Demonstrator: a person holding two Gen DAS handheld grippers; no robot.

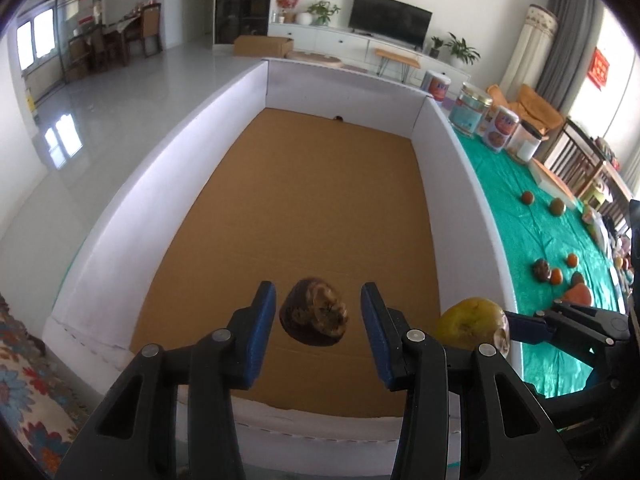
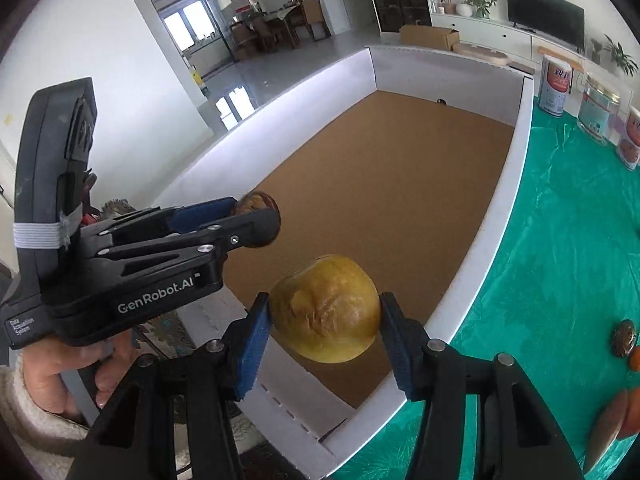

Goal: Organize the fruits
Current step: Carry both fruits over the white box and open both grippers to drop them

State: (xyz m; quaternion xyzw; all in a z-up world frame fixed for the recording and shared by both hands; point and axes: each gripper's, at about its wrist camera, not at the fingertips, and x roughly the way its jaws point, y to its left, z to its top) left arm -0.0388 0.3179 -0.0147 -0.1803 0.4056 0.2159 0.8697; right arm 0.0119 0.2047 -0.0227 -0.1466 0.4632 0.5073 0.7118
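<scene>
A dark brown, mottled fruit (image 1: 314, 316) sits between the blue pads of my left gripper (image 1: 318, 296) over the near end of a white-walled box (image 1: 452, 160) with a brown cardboard floor. A gap shows beside its right pad, so the jaws stand open around it. The right wrist view shows this gripper (image 2: 256, 216) from the side with the dark fruit (image 2: 262, 206) at its tips. My right gripper (image 2: 325, 302) is shut on a large yellow fruit (image 2: 326, 308) above the box's near right corner. That yellow fruit (image 1: 472, 324) also shows in the left wrist view.
Right of the box (image 2: 516, 160), a green tablecloth (image 1: 520, 220) carries several small loose fruits (image 1: 552, 276) and a row of jars and tins (image 1: 472, 108). More fruits (image 2: 622, 336) lie near the right gripper. A person's hand (image 2: 52, 380) holds the left gripper.
</scene>
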